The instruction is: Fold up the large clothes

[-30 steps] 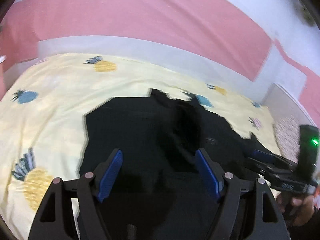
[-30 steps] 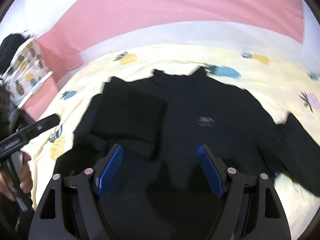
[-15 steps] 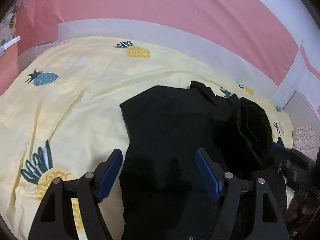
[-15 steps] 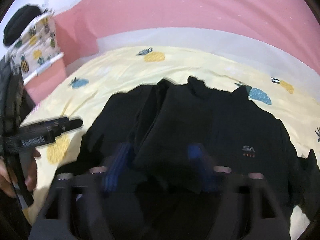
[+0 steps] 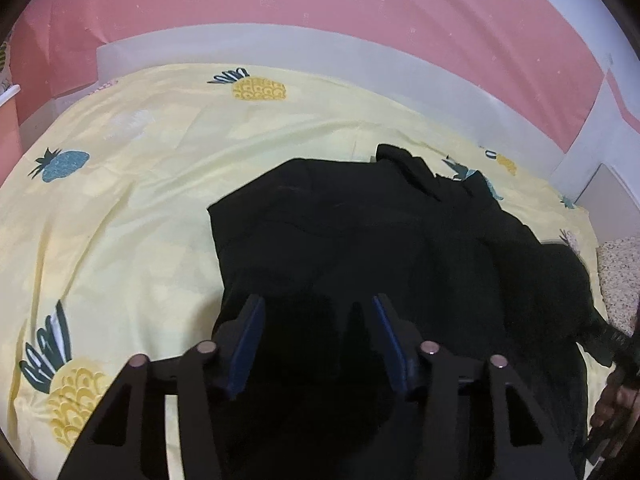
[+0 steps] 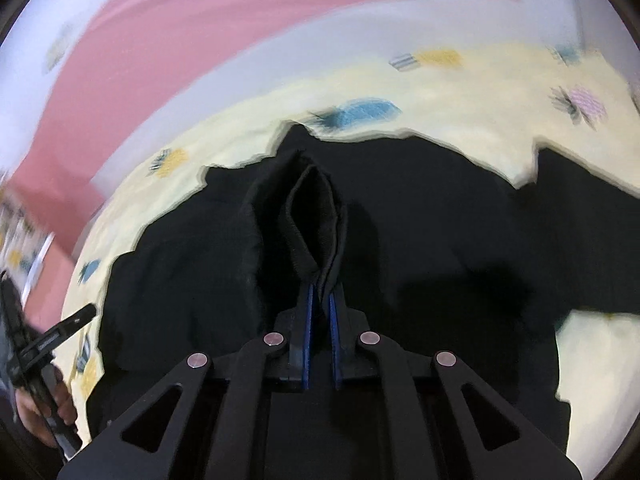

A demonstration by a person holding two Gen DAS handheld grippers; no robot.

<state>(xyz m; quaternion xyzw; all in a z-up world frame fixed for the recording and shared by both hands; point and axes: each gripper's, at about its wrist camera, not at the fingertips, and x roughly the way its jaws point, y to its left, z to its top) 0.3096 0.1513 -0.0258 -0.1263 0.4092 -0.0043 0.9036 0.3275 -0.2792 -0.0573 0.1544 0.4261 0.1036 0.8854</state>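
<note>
A large black sweater (image 5: 360,240) lies on the yellow pineapple-print bedsheet (image 5: 132,208), its left part folded over the body. My left gripper (image 5: 316,320) is open over the sweater's near left part, blue pads apart with nothing between them. My right gripper (image 6: 319,294) is shut on a fold of the sweater's black fabric (image 6: 312,216), which stands up in a ridge in front of the pads. The sweater (image 6: 440,220) spreads to the right in the blurred right wrist view, with a sleeve at the far right.
A pink and white wall (image 5: 320,20) runs behind the bed. A patterned cushion (image 5: 620,272) sits at the right edge. The other hand-held gripper shows at the left edge of the right wrist view (image 6: 44,344). Bare sheet (image 6: 592,352) lies near right.
My right gripper has closed on a fold of the sweater and swung right, blurring the view. My left gripper has narrowed its opening and shifted over the sweater's left part.
</note>
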